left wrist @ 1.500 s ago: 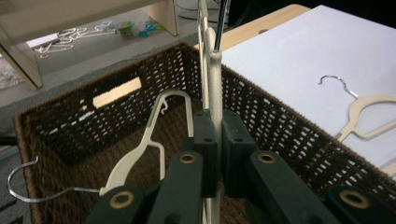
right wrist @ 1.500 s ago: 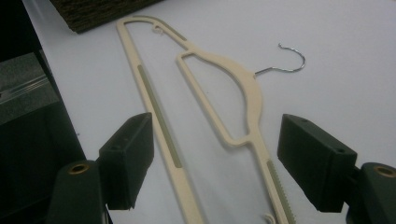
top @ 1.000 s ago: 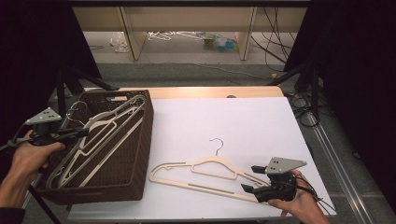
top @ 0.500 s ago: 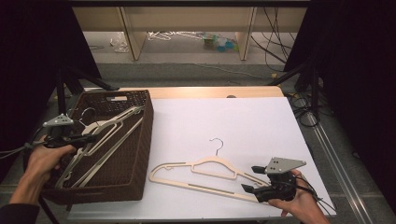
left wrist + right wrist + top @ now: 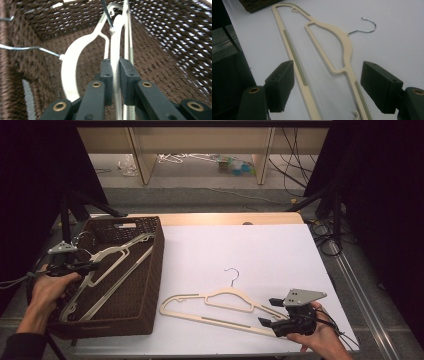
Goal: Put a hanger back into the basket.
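Note:
A cream hanger [image 5: 220, 306] with a metal hook lies flat on the white table top, and its right end reaches my right gripper [image 5: 267, 312]. That gripper stands open, its two jaws on either side of the hanger's [image 5: 332, 60] bars without touching them. A brown woven basket [image 5: 145, 285] at the left holds several cream hangers [image 5: 107, 265]. My left gripper [image 5: 92, 266] is inside the basket, shut on the thin edge of one cream hanger [image 5: 115, 45], whose wire hook points toward the far basket wall.
A second hanger [image 5: 72, 57] lies beside the held one in the basket, with wire hooks [image 5: 27, 48] at the left. The white sheet [image 5: 250, 250] covers the table right of the basket. Cables and stand legs [image 5: 325, 220] sit off the table's right edge.
My left gripper has moved right and down into the basket and now holds a hanger. The right gripper and the hanger on the table have stayed put.

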The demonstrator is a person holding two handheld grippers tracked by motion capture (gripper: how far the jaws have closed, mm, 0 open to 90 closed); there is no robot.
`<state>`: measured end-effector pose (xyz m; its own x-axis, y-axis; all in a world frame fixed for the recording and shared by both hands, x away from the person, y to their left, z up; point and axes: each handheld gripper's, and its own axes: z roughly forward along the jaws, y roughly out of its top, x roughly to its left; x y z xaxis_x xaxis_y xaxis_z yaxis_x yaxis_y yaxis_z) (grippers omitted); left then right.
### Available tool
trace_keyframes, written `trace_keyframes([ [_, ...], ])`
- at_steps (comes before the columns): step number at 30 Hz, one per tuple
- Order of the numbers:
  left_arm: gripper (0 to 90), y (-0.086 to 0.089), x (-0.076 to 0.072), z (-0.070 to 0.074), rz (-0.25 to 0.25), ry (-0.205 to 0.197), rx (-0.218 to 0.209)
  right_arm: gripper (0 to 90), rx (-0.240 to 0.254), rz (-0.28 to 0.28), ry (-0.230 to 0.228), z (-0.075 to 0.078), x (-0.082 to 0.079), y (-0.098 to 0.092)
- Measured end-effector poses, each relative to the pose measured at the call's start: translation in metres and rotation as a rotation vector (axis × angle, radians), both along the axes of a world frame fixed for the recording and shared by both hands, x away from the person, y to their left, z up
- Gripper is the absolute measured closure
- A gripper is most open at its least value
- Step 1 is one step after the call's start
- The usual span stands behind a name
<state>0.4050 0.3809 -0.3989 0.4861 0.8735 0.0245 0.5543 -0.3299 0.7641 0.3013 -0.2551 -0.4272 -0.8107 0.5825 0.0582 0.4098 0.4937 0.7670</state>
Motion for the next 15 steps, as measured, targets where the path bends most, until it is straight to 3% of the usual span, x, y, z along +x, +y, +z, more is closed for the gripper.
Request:
trace_keyframes([
  [3, 79.6, 0.003, 0.002, -0.004, 0.048, 0.024, -0.012, 28.1, 0.000, 0.002, 0.002, 0.000, 0.000, 0.000],
  [4, 79.1, 0.006, 0.002, -0.003, 0.036, 0.033, 0.031, 28.1, -0.001, 0.001, -0.004, 0.000, 0.000, 0.000],
  [5, 79.1, 0.006, 0.004, -0.005, 0.035, 0.013, 0.020, 28.1, -0.001, 0.001, -0.004, 0.000, 0.000, 0.000],
  [7, 78.6, 0.008, 0.004, -0.006, 0.059, 0.048, 0.014, 28.1, 0.003, -0.003, -0.001, 0.000, 0.000, -0.001],
  [9, 78.5, 0.009, 0.006, -0.007, 0.047, 0.025, 0.016, 28.1, 0.003, -0.002, -0.004, 0.000, 0.001, -0.001],
  [10, 78.3, 0.012, 0.007, -0.007, 0.019, 0.025, 0.042, 28.1, 0.003, -0.003, -0.001, -0.001, 0.000, -0.001],
  [11, 78.0, 0.006, 0.005, -0.010, 0.104, 0.033, -0.033, 28.1, 0.000, -0.001, -0.003, -0.001, 0.000, -0.001],
  [12, 77.8, 0.010, 0.005, -0.009, 0.082, 0.035, 0.016, 28.1, -0.001, 0.000, -0.003, -0.001, 0.000, -0.001],
  [13, 77.5, 0.011, 0.007, -0.009, 0.061, 0.029, 0.036, 28.1, 0.002, -0.002, -0.003, -0.001, 0.001, -0.001],
  [14, 77.0, 0.011, 0.007, -0.010, 0.068, 0.036, 0.044, 28.1, 0.001, -0.002, -0.007, -0.001, 0.001, -0.001],
  [15, 76.1, 0.007, 0.004, -0.012, 0.131, 0.042, 0.008, 28.1, 0.001, -0.002, -0.006, -0.001, 0.001, -0.001],
])
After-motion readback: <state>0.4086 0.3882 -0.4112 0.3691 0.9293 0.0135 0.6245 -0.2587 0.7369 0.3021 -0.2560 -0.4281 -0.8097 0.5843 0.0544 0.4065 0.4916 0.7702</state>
